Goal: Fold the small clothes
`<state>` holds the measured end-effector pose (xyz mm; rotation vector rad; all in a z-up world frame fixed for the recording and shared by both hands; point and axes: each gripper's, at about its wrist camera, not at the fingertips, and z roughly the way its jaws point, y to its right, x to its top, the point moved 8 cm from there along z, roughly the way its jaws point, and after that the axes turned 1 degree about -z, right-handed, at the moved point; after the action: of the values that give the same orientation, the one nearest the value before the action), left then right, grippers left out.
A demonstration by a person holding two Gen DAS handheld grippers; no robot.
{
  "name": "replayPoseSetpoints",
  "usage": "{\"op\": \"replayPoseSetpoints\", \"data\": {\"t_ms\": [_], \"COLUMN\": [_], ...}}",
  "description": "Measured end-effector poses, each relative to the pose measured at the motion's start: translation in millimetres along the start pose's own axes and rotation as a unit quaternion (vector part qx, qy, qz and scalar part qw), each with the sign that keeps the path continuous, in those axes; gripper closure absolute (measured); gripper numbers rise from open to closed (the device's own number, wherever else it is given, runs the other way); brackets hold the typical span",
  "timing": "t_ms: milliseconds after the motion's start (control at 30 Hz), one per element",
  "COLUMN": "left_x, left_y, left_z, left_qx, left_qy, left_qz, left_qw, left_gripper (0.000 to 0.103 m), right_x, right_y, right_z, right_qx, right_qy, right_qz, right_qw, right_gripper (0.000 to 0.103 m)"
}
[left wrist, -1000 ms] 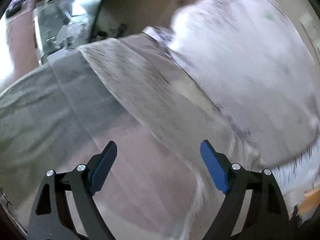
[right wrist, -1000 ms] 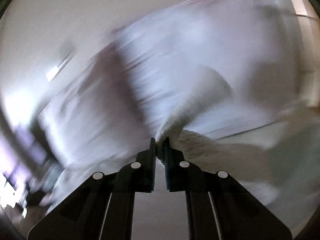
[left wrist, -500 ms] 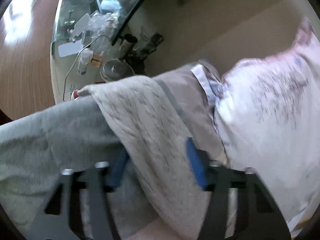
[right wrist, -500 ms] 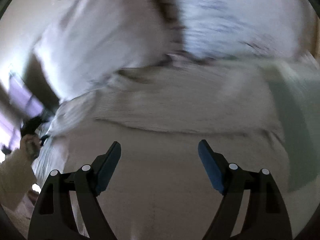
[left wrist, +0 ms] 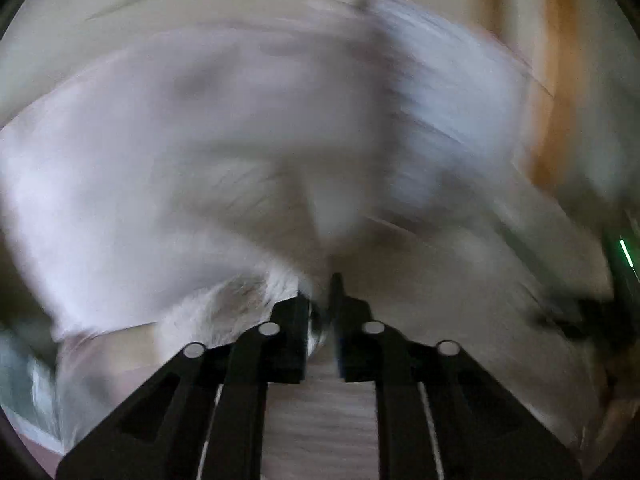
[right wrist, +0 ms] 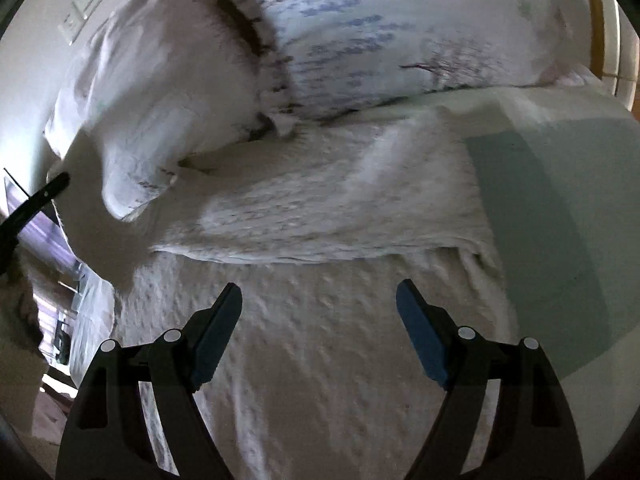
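Observation:
A white textured garment (right wrist: 320, 216) lies spread on the bed, its far part folded over with the fold edge running across the right wrist view. My right gripper (right wrist: 320, 308) is open and empty, hovering just above the near part of the garment. In the left wrist view, which is heavily blurred, my left gripper (left wrist: 320, 292) is shut on a bunched bit of white textured cloth (left wrist: 248, 300).
Two white pillows with blue and purple print (right wrist: 380, 32) lie behind the garment. A pale green sheet (right wrist: 560, 220) shows at the right. A wooden strip (left wrist: 556, 80) is at the left wrist view's upper right. The left gripper's dark tip (right wrist: 40, 196) shows at the left edge.
My left gripper was open over grey cloth and is now shut on white cloth, swinging fast. My right gripper let go of the garment a second ago and stays open above it.

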<state>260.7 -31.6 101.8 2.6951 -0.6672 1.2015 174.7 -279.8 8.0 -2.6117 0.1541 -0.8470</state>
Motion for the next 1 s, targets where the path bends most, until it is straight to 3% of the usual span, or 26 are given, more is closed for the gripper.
{"op": "replayPoseSetpoints", "data": {"t_ms": [100,167,233,300,400,500,567,667,767,867,933,1000], "left_x": [-33.0,-57.7,-94.0,-130.4,-191.4,-242.0,-253.9,-268.5,-280.2,-287.8,-286.6,-277.1], "left_y": [42.8,25.5,-11.8,-42.1,-69.9,-64.2,-49.0,-24.7,-6.6,7.7,11.3,10.9], "left_z": [34.3,38.3,26.3,9.7,-18.3,-38.4,-50.0,-68.3,-84.7,-89.6,-86.3,-83.0], "left_qx": [-0.028,-0.009,0.016,0.042,0.054,0.033,0.022,-0.036,-0.065,-0.088,-0.105,-0.127], "left_qy": [-0.075,-0.105,-0.128,-0.147,-0.177,-0.201,-0.185,-0.18,-0.185,-0.19,-0.195,-0.184], "left_qz": [-0.004,-0.039,-0.107,-0.161,-0.245,-0.299,-0.298,-0.322,-0.338,-0.366,-0.38,-0.39], "left_qw": [0.9967,0.9937,0.9859,0.975,0.9519,0.9322,0.9363,0.9288,0.9204,0.9069,0.898,0.8932], "left_gripper": [0.084,0.071,0.052,0.045,0.039,0.039,0.04,0.053,0.066,0.077,0.093,0.095], "right_x": [-8.3,-14.8,-26.9,-42.9,-73.0,-106.0,-128.0,-163.6,-186.3,-183.1,-166.9,-141.6], "right_y": [22.8,37.4,56.5,73.1,91.4,90.8,80.2,57.3,38.6,28.7,22.0,16.8], "right_z": [-15.2,-28.4,-42.7,-53.4,-66.2,-69.7,-71.9,-68.6,-67.0,-65.5,-65.6,-68.2], "right_qx": [0.001,-0.003,-0.005,0.007,0.032,0.073,0.118,0.185,0.213,0.227,0.239,0.246], "right_qy": [-0.001,0.0,-0.008,-0.024,-0.055,-0.092,-0.111,-0.165,-0.193,-0.189,-0.171,-0.144], "right_qz": [0.024,0.033,0.052,0.082,0.127,0.158,0.175,0.199,0.199,0.199,0.193,0.176], "right_qw": [1.0,0.999,0.999,0.996,0.99,0.98,0.971,0.948,0.937,0.934,0.936,0.942], "right_gripper": [0.022,0.022,0.026,0.037,0.041,0.048,0.051,0.072,0.087,0.095,0.096,0.096]}}
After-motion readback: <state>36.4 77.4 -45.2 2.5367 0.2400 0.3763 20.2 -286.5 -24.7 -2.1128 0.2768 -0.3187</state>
